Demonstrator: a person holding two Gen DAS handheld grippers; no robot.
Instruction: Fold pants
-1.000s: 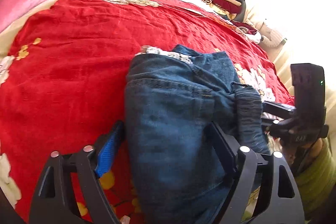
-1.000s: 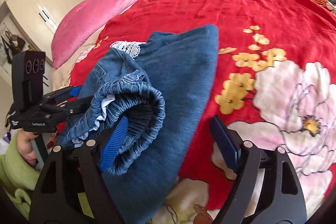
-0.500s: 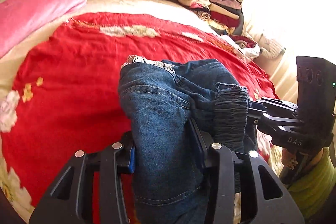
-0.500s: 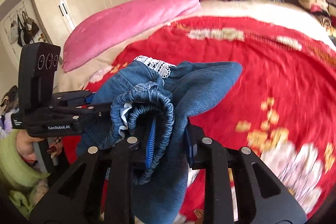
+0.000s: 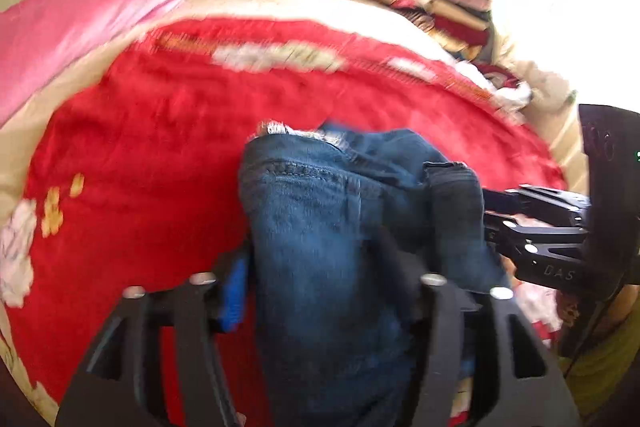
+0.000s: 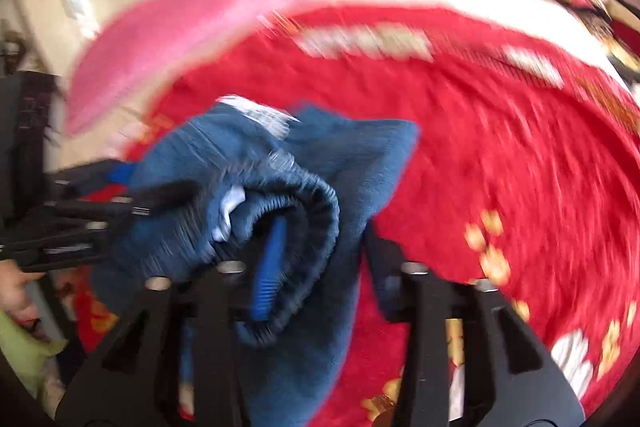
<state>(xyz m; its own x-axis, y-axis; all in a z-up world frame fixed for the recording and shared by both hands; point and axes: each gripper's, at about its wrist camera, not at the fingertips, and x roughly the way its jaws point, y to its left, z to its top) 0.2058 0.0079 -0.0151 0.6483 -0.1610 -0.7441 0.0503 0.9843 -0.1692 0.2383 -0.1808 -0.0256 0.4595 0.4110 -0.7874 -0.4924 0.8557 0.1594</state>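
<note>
Red bedspread [image 5: 160, 131], denim pants [image 5: 320, 227] bunched between both claws' jaws

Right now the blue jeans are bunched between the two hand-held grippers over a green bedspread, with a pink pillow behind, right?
Not quite: the bedspread is red, not green. The left wrist view shows the jeans over it, with the pink pillow behind.
</note>
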